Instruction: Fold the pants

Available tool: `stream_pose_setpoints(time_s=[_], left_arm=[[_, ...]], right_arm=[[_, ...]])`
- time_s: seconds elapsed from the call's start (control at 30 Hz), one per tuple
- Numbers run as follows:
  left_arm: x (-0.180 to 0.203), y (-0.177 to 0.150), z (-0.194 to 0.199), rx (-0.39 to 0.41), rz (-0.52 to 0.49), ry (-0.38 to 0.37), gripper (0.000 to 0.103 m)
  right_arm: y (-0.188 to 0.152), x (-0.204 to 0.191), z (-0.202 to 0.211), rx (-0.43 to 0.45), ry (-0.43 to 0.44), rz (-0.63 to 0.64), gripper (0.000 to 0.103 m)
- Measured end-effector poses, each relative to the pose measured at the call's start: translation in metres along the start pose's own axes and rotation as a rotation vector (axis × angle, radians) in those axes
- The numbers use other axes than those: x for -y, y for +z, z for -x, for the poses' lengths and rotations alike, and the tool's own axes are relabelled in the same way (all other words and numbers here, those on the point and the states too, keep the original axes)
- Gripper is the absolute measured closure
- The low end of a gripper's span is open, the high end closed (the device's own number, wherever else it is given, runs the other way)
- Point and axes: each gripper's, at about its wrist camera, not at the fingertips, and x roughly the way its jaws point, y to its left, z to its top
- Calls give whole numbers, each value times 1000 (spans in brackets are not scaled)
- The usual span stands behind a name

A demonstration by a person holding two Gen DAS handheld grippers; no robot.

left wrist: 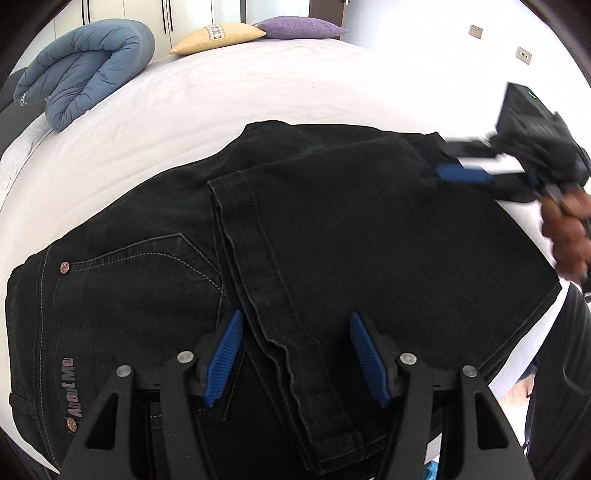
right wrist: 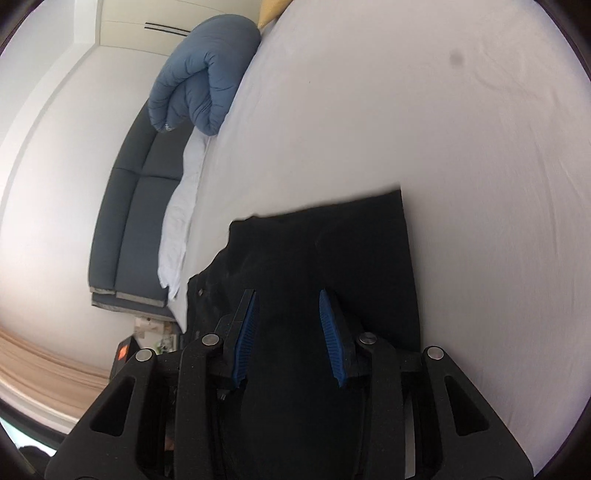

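Black jeans (left wrist: 332, 229) lie folded on a white bed (left wrist: 258, 92), with the leg hems laid across the seat beside a back pocket. My left gripper (left wrist: 295, 325) is open just above the leg hems at the near edge, empty. My right gripper (left wrist: 439, 166) shows in the left wrist view at the jeans' far right edge, blurred. In the right wrist view the right gripper (right wrist: 288, 302) is open over the black jeans (right wrist: 317, 251), with nothing between the fingers.
A rolled blue duvet (left wrist: 88, 70) lies at the far left of the bed, with a yellow cushion (left wrist: 218, 37) and a purple cushion (left wrist: 299, 27) behind. A dark grey sofa (right wrist: 136, 214) stands beside the bed. A wardrobe stands at the back.
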Motion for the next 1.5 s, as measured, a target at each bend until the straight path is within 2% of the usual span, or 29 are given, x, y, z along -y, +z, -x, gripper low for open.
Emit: stream_pose_setpoints(time_s=[0.03,0.17,0.27,0.37,0.47,0.53,0.57,0.7,0.77,0.8,0.83,0.9,0.93,0.97,1.0,1.03,1.07,1.17,1.2,1.33,1.5], left_arm=[[0,0,-1,3,-1,1,39],[0,-1,-2,9,0,-4,40],[0,-5,0,21,6,-9,40],[0,-5,0,27,11,-6,39],[-1,-6,0,33,15,-6,39],[-2,-6,1,36,18,-7,39],[-3,-6,2,40,20,-7,39],[-7,-10,12,63,72,-13,39],[-12,-14,24,85,118,-23,38],[-17,-17,32,105,147,-25,37],[-28,-24,44,139,199,-21,34],[-54,-39,64,189,317,-12,30],[-75,-53,78,229,415,-20,29],[-95,-66,89,266,501,-32,28],[-119,-84,101,308,613,-37,26],[-134,-95,107,330,683,-36,24],[-158,-113,115,363,794,-38,24],[-199,-148,121,415,995,-82,24],[-214,-161,118,419,1080,-119,24],[-232,-187,105,442,1255,-232,24],[-236,-198,81,446,1333,-313,25]], right_arm=[[-10,-2,-14,-13,5,15,71],[-70,-13,-14,-101,-12,87,71],[-109,-25,-10,-101,-40,145,71],[-130,-33,-12,-83,-100,195,71],[-138,-44,-20,-90,-170,247,71],[-132,-58,-12,-107,-223,265,71],[-129,-65,-6,-94,-211,274,67],[-120,-83,-9,-16,-70,245,67],[-118,-68,-29,-33,-59,188,67],[-119,-54,-44,-64,-98,148,67],[-121,-46,-51,-66,-125,137,70],[-125,-52,-49,-19,-122,162,70],[-125,-57,-49,-27,-123,155,69],[-125,-60,-48,-33,-99,148,62],[-124,-65,-45,-30,-50,136,52],[-124,-71,-43,-13,2,128,47],[-124,-76,-41,11,47,121,39],[-121,-82,-42,63,156,63,36],[-120,-82,-45,70,189,38,36],[-114,-92,-54,69,245,-12,36],[-111,-104,-59,55,252,-8,36]])
